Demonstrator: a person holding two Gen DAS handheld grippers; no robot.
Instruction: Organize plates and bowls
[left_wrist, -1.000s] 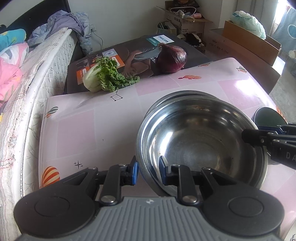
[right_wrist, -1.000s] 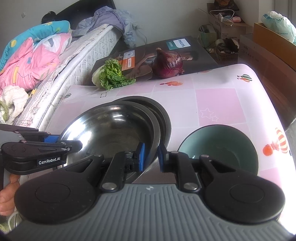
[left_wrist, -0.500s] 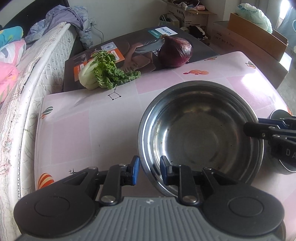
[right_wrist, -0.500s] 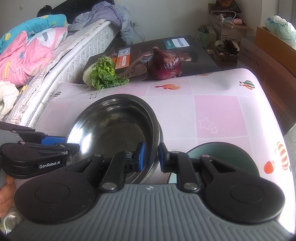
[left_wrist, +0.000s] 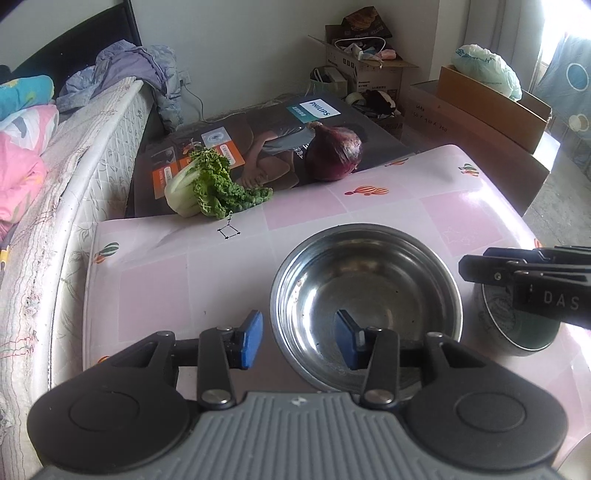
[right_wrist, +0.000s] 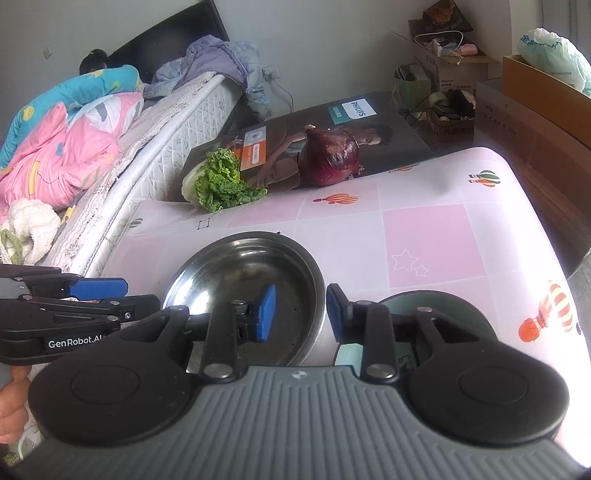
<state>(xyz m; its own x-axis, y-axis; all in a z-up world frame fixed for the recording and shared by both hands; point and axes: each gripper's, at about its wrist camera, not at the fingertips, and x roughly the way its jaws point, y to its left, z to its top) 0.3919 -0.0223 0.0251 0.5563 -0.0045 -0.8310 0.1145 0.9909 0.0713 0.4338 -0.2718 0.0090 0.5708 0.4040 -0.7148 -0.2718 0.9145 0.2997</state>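
A steel bowl (left_wrist: 365, 291) sits nested in the steel stack on the pink table (left_wrist: 166, 277); it also shows in the right wrist view (right_wrist: 243, 288). My left gripper (left_wrist: 299, 338) is open, its fingers astride the bowl's near left rim. My right gripper (right_wrist: 297, 314) is open, astride the bowl's right rim. A dark green bowl (left_wrist: 517, 325) stands to the right of the steel bowl, partly hidden behind the right gripper; it also shows in the right wrist view (right_wrist: 443, 317).
A lettuce (left_wrist: 207, 184) and a red onion (left_wrist: 332, 155) lie at the table's far edge on a Philips box (left_wrist: 258, 136). A mattress (left_wrist: 55, 184) runs along the left. Cardboard boxes (left_wrist: 491, 107) stand at the right.
Both grippers lowered the steel bowl onto the stack, then opened and let go of its rim. Both have drawn back a little.
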